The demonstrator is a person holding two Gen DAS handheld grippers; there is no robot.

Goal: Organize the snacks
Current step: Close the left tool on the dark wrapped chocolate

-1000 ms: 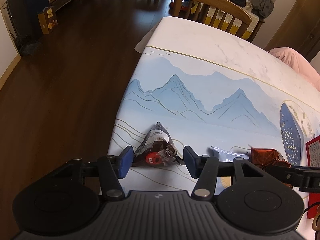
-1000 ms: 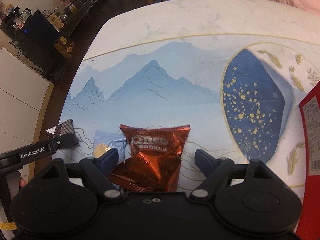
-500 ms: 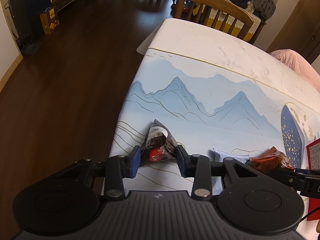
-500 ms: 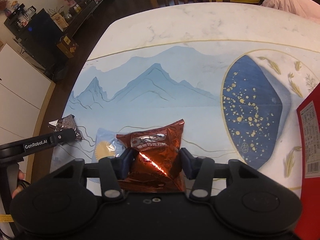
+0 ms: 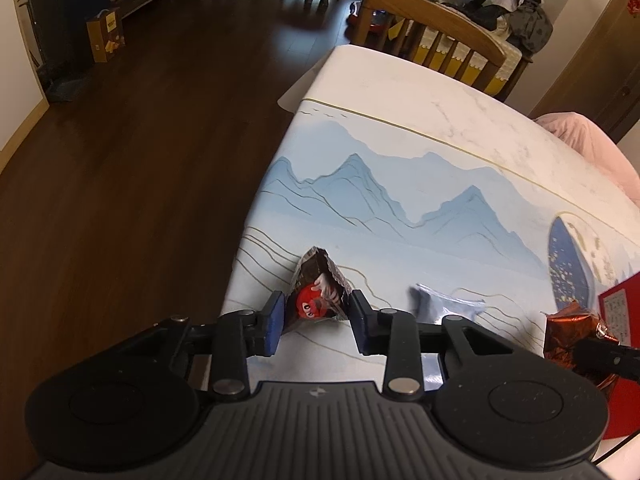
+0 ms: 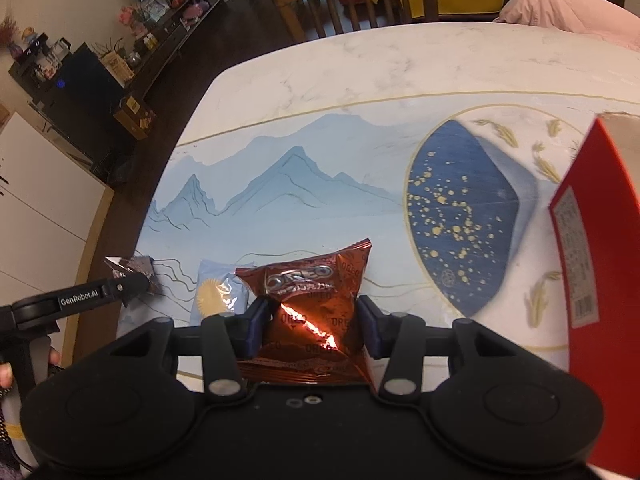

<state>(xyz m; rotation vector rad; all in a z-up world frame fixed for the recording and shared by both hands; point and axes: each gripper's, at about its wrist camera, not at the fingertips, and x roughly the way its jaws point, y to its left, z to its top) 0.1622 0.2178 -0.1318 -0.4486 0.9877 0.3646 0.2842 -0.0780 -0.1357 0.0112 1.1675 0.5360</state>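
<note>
Near the worktop's left edge, the left gripper [image 5: 314, 322] jaws just closed on the M&M bag [image 5: 318, 298]. Right gripper [image 6: 310, 326] just clamped the Oreo bag [image 6: 310, 300] too, lifting it by the red box [image 6: 600, 264]. Both snacks are grabbed, so boxing's probably next.

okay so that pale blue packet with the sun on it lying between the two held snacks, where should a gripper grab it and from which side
Judging by its pose, take the pale blue packet at its far crimped edge, coming down from above. It lies flat on the table, and its near right side is tucked under the Oreo bag in the right gripper, so only the far left part is free.
</note>
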